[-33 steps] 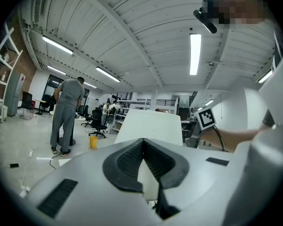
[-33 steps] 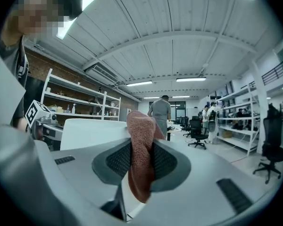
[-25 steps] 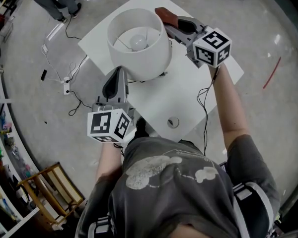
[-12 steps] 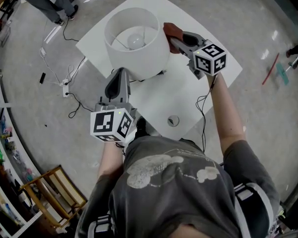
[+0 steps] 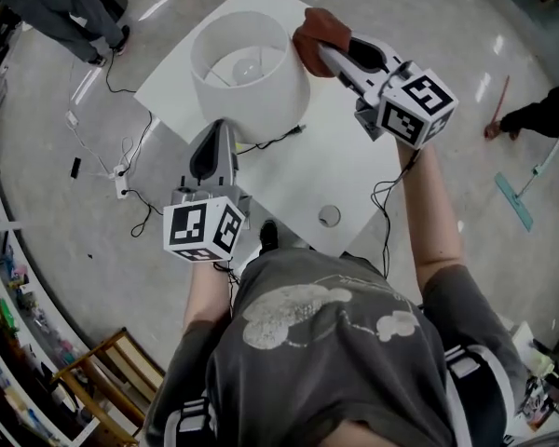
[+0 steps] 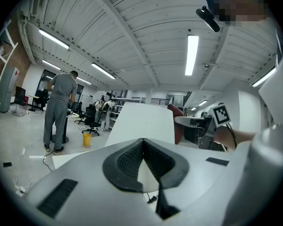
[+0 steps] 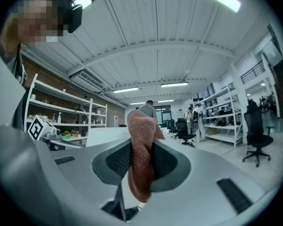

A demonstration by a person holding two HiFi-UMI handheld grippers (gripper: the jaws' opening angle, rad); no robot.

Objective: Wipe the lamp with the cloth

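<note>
- The left gripper (image 5: 219,134) is nearest, low over the near edge of the white table (image 5: 307,180). Its jaws are pressed together with nothing between them.
- Its tip points at the near side of the lamp (image 5: 253,89), close by the lower wall of the white drum shade. Whether it touches the shade cannot be told.
- A small round disc (image 5: 329,216) lies on the table near the person, well apart from the lamp.
- The lamp stands upright towards the far left part of the table, with its bulb (image 5: 248,65) showing inside the open shade. A black cable (image 5: 281,138) runs out from under it.
- The right gripper (image 5: 322,52) reaches in from the right, higher up. Its jaws are clamped on a reddish-brown cloth (image 5: 317,31), which hangs bunched between the pads.
- The cloth sits at the far right rim of the shade, right against it or just beside it.
- Beyond the table, a person in grey (image 5: 51,3) stands on the floor at the far left.
</note>
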